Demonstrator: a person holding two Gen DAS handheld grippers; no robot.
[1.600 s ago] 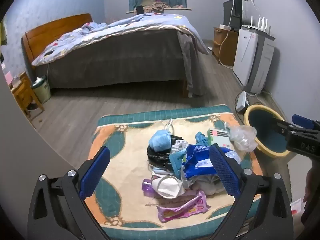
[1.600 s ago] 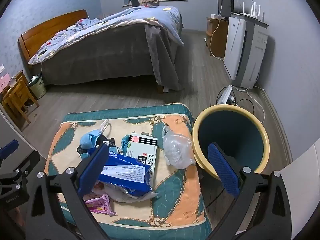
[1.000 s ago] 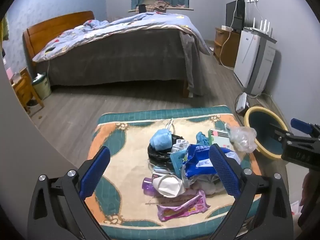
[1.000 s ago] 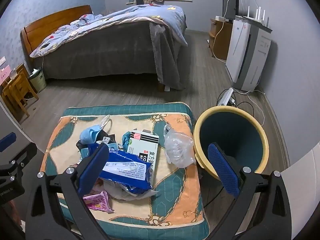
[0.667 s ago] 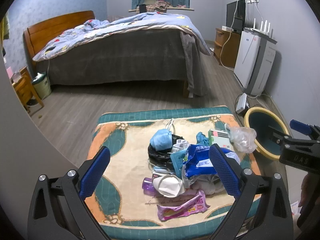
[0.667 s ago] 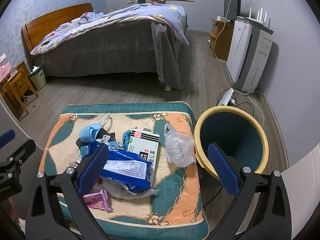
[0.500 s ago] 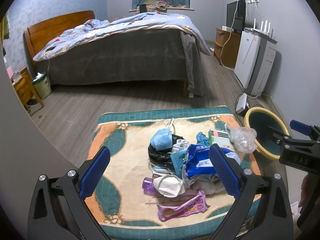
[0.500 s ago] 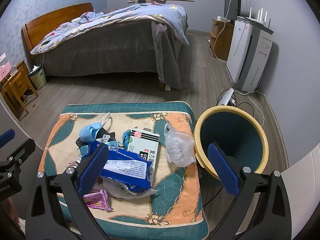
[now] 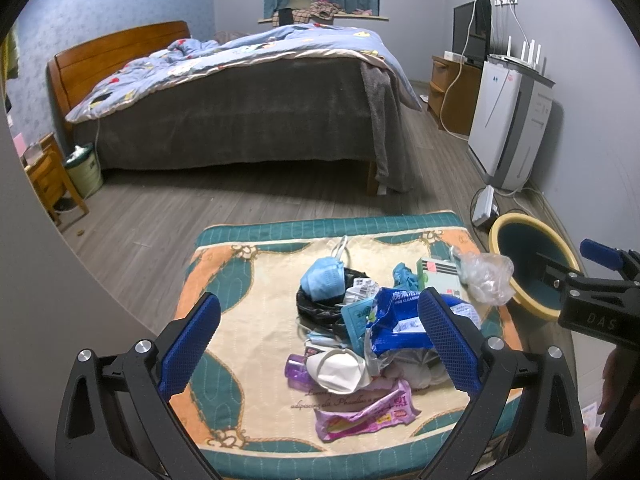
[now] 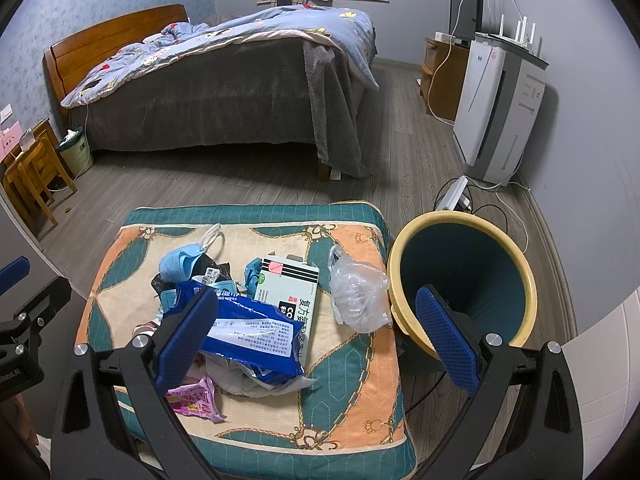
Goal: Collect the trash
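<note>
left tongs point(image 9: 318, 338): spread wide, nothing between the blue pads; level, above the near edge of the worktop, pointing at the trash pile
right tongs point(image 10: 316, 336): spread wide, empty; level over the worktop's near right corner, left pad over the blue wipes pack, right pad over the bin mouth
worktop point(image 10: 352, 396): covered with a teal-orange quilted mat, pile sits mid-mat
trash pile: blue wipes pack point(image 10: 256, 330) at centre, white medicine box point(image 10: 290, 284) touching it at 1 o'clock, blue face mask point(image 9: 324, 276) at 11 o'clock on black bag point(image 9: 316, 306)
near items: white cup mask point(image 9: 340, 368) and purple bottle point(image 9: 296, 370) at 7 o'clock of pile, pink wrapper point(image 9: 364, 410) at 6 o'clock near mat edge
clear plastic bag point(image 10: 358, 290): crumpled, 3 o'clock edge of mat, just beside bin
bin point(image 10: 520, 264): yellow rim, teal inside, on floor touching worktop's right side
background: bed point(image 9: 240, 112) at 12 o'clock, white appliance point(image 9: 508, 120) at 2 o'clock
</note>
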